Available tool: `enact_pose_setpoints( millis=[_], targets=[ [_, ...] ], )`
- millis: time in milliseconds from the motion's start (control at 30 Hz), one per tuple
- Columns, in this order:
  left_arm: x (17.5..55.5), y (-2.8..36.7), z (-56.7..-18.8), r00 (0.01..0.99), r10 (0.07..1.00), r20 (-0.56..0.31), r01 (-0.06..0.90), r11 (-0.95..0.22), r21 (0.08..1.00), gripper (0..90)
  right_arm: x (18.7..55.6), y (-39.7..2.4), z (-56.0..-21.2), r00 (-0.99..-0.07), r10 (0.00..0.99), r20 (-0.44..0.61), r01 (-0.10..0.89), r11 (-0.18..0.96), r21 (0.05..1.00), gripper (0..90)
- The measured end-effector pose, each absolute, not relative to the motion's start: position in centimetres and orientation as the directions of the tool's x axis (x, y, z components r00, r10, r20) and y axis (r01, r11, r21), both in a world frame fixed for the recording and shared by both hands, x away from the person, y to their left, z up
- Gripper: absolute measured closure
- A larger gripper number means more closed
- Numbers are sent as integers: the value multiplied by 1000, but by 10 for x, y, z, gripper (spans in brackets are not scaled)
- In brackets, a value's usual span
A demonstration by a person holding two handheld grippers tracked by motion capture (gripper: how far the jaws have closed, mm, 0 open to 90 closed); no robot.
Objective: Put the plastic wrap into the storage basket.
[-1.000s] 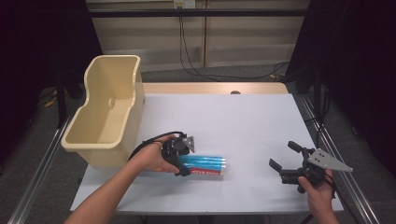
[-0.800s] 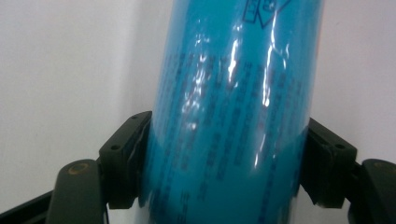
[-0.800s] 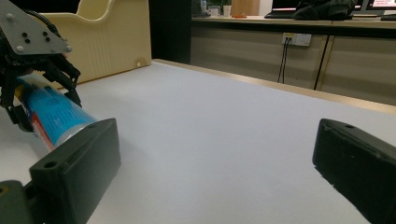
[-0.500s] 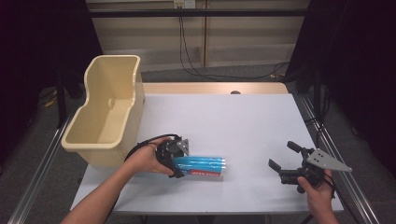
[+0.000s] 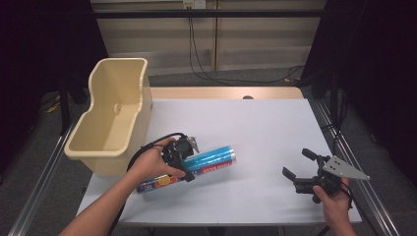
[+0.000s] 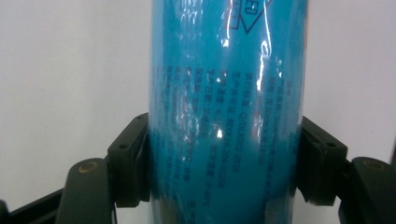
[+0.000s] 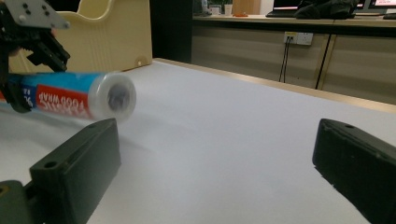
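While the white table (image 5: 255,128) takes up most of the scene, a beige plastic bin (image 5: 114,115) sits at its left edge. Just right of that bin, the blue food wrap roll (image 5: 209,160) is tilted up at one end, and the left gripper (image 5: 178,156) has just been closing, both pads squeezing its middle. Over on the right, the right gripper (image 5: 301,164) hangs spread wide, nothing between its jaws.

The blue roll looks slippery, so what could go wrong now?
1. The left gripper, whose jaws have just been closing, clamps the blue roll across its glossy wrapping; it might slip out.
2. The roll is long, so its far end might bump the beige bin close beside it.
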State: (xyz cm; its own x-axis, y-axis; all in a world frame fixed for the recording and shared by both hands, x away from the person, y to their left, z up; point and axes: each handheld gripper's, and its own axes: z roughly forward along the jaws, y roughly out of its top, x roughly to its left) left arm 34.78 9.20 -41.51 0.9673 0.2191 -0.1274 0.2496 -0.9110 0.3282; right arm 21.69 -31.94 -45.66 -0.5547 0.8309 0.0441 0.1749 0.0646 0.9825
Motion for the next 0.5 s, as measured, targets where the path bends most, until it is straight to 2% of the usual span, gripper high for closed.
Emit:
enact_pose_setpoints(
  millis=[233, 500],
  targets=[
    [356, 98, -383, 940, 312, -139, 341, -866, 365, 320, 217, -319, -456, -552, 832, 47, 172, 58, 983, 5],
    [361, 100, -363, 924, 349, -156, 382, -843, 379, 320, 217, -320, -456, -553, 832, 40, 167, 63, 984, 5]
  ],
)
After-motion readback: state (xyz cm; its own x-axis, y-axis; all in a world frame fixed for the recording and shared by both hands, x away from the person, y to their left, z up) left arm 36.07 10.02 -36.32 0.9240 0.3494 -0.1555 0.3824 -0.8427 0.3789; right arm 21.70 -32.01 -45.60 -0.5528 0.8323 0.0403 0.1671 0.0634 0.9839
